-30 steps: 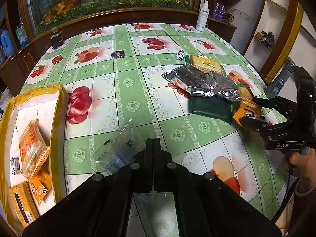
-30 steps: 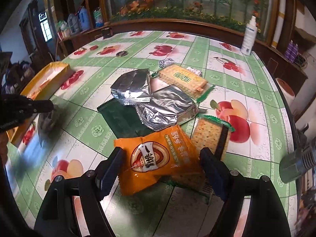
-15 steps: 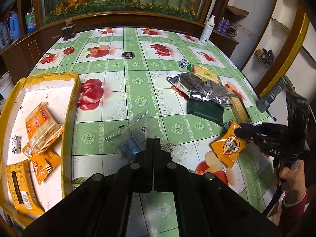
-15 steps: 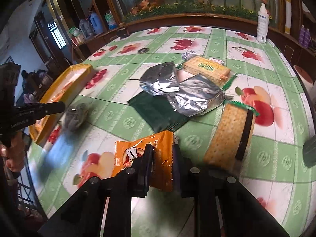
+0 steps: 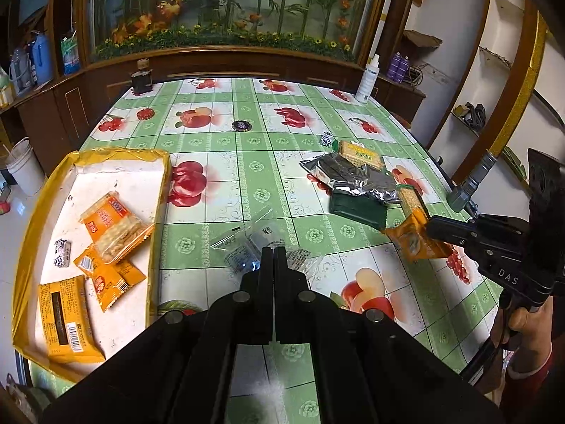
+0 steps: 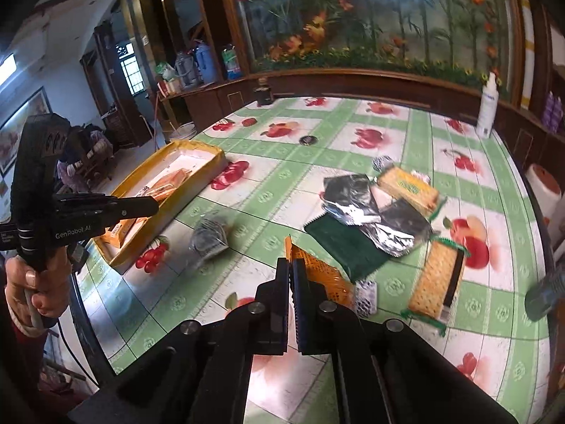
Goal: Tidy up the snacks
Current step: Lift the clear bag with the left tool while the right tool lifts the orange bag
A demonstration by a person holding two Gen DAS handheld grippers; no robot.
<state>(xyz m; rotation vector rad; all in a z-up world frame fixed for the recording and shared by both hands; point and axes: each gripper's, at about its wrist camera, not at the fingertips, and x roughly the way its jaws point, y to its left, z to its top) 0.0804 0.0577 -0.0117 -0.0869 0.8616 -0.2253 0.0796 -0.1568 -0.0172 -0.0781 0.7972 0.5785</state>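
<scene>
Snacks are being carried to the yellow tray (image 5: pixel 159 190), which sits at nine o'clock on the table (image 5: pixel 247 162). The right gripper (image 6: pixel 291 268) has just closed, pinching an orange packet (image 6: pixel 319 275) lifted off the cloth. The left gripper (image 5: pixel 273 252) is clamped on a clear packet (image 5: pixel 247 243). More snacks lie at two o'clock. Next, I judge, both packets need swinging over the tray before release.

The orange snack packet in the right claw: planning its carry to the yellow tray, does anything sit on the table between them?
Only the clear plastic packet, pinched in the shut left claw, lies between the orange snack packet and the yellow tray.
</scene>
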